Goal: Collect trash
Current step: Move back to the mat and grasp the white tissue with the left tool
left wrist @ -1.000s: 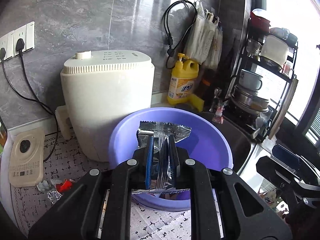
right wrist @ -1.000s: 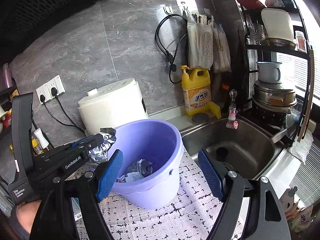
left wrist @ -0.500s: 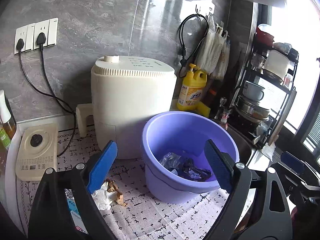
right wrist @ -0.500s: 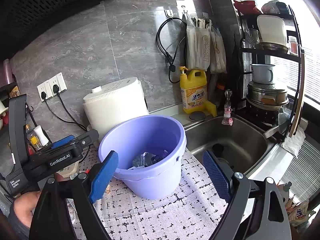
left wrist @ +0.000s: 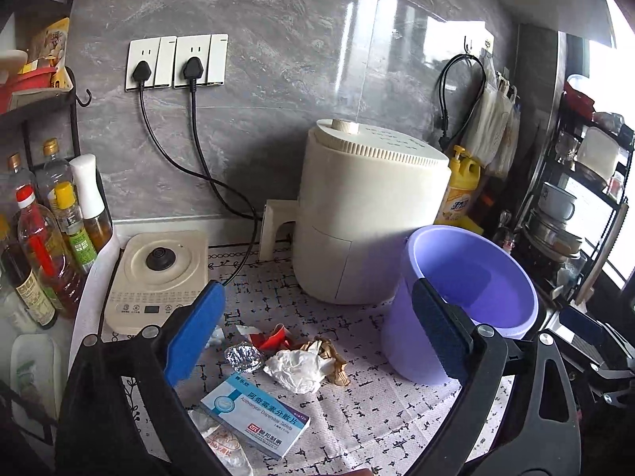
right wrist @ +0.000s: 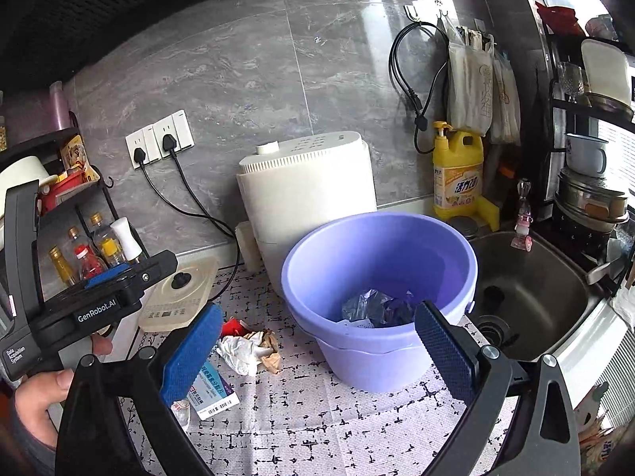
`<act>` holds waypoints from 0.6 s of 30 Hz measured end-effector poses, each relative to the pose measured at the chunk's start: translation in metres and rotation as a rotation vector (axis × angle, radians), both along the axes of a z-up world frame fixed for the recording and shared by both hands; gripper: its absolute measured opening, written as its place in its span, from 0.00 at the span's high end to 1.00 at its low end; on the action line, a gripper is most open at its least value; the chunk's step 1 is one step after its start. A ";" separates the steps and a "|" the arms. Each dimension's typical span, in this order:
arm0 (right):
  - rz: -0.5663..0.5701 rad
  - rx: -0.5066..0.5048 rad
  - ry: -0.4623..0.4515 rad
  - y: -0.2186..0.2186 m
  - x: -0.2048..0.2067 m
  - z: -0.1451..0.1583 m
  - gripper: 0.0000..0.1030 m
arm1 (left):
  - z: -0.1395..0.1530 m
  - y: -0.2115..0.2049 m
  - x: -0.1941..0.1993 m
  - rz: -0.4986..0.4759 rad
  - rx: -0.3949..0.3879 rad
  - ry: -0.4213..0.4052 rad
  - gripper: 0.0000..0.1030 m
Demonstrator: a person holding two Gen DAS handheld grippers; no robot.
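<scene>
The left gripper (left wrist: 313,329) has just been opening and now stands wide with nothing between its blue pads; the right gripper (right wrist: 317,341) has also just spread to its widest and is empty too. Framed between the left gripper's fingers, on the patterned counter (left wrist: 377,416), lies the remaining trash: a crumpled white tissue (left wrist: 297,369) tangled with brown paper (left wrist: 331,357), a ball of foil (left wrist: 243,357) just to its left, a red scrap (left wrist: 274,339) behind them, and nearer the camera a flat blue-and-white medicine box (left wrist: 256,420), its long axis running diagonally from upper left to lower right. The purple bucket (left wrist: 468,289) stands to the right of this pile, already holding some silvery wrappers (right wrist: 373,305), as the right wrist view shows. In that view the left gripper (right wrist: 103,289) sits at the far left, on the pile's side, while the right gripper faces mostly the bucket, with the trash off to its lower left. So the left hand looks the nearer one for the next pick, and the tissue lies almost straight ahead of it and slightly below.
</scene>
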State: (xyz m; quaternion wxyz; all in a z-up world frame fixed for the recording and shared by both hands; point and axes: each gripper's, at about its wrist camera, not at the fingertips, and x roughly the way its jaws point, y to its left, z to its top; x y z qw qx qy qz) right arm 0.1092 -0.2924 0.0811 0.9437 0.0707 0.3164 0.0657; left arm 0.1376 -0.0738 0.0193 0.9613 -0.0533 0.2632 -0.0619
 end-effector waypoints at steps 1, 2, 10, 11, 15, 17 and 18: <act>0.011 0.002 0.005 0.003 0.001 -0.002 0.08 | -0.001 0.006 -0.002 0.013 0.000 0.004 0.09; 0.022 0.000 0.008 0.007 0.001 -0.004 0.08 | -0.002 0.012 -0.004 0.027 -0.002 0.007 0.09; 0.107 0.022 0.044 0.032 0.008 -0.019 0.08 | -0.012 0.045 -0.019 0.125 0.008 0.038 0.09; 0.122 0.023 0.048 0.036 0.009 -0.021 0.08 | -0.014 0.048 -0.020 0.135 0.009 0.044 0.09; 0.174 0.026 0.060 0.052 0.012 -0.027 0.08 | -0.021 0.062 -0.028 0.178 0.005 0.061 0.09; 0.200 0.027 0.067 0.060 0.014 -0.030 0.08 | -0.025 0.068 -0.033 0.199 0.008 0.069 0.09; 0.212 0.027 0.071 0.064 0.015 -0.031 0.08 | -0.027 0.070 -0.035 0.210 0.008 0.074 0.09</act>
